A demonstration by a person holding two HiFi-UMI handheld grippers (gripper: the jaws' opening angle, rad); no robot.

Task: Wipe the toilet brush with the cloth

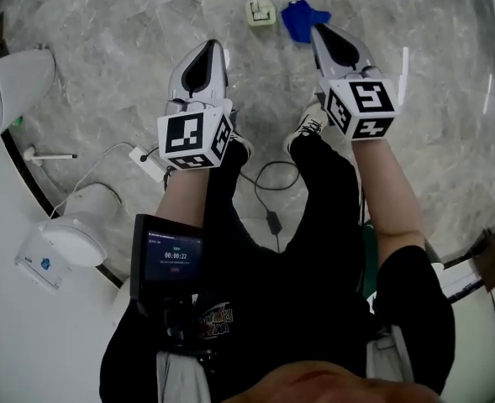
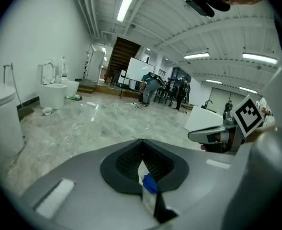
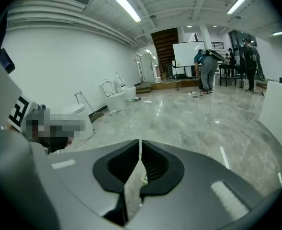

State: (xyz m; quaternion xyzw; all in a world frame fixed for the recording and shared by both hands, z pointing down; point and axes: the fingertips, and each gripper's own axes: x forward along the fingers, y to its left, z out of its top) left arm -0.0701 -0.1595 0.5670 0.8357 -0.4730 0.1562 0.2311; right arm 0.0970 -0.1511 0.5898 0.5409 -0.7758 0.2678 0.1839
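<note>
The cloth (image 1: 302, 17) is lying on the floor ahead of the right gripper (image 1: 317, 31) (jaws together, empty, like those of the left gripper (image 1: 211, 45)), which is hovering nearer.

Marble floor (image 1: 104, 65) — blue cloth (image 1: 302, 19), perhaps a pale holder (image 1: 260, 11).

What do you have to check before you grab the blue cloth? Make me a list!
1. Is the cloth within reach: ok. The blue cloth lies on the floor, right at the tip of the right gripper.
2. Are the right gripper's jaws apart to grab it: not ok. They are together, with nothing held.
3. Is the left gripper free: ok. Its jaws are together and hold nothing.
4. Where the toilet brush is: cannot tell.
</note>
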